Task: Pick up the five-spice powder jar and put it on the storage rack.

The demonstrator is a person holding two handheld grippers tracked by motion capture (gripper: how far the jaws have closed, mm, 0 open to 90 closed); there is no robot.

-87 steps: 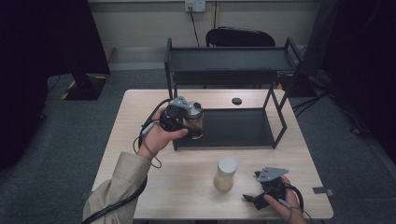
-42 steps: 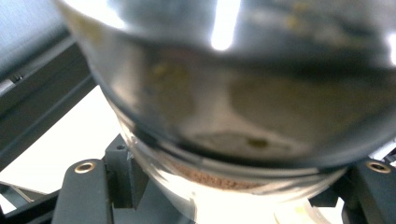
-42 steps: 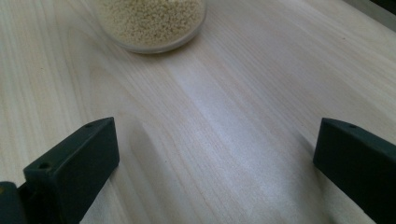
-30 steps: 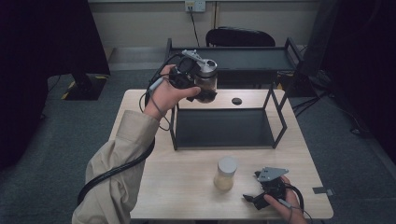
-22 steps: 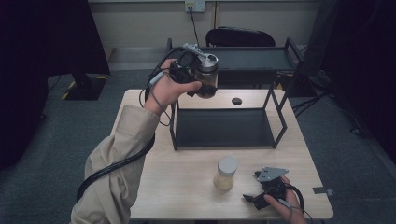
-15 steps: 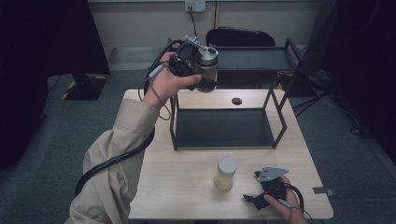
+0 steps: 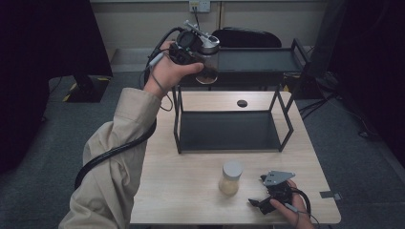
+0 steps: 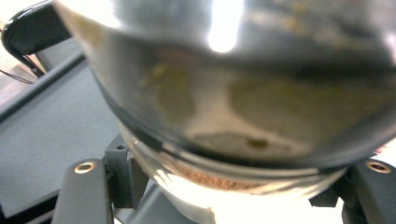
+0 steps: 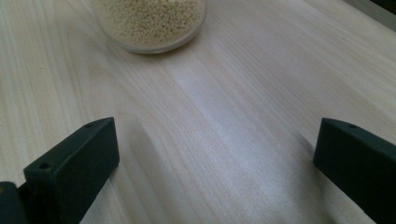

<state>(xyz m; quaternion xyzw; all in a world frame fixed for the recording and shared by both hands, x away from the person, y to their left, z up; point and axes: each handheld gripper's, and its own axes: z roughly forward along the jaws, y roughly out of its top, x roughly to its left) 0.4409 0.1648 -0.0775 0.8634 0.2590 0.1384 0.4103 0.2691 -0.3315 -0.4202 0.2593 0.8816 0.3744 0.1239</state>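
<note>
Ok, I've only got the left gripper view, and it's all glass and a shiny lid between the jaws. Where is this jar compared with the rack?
Observer: The jar in the left gripper is held up in the air at the left end of the rack's top shelf. It doesn't look set down.
Operator: Anything else waiting?
Observer: A second jar of pale grains stands on the table, in front of the rack.
Operator: And the other hand?
Observer: The right gripper rests near the table's front right edge, jaws open with nothing between them.
</note>
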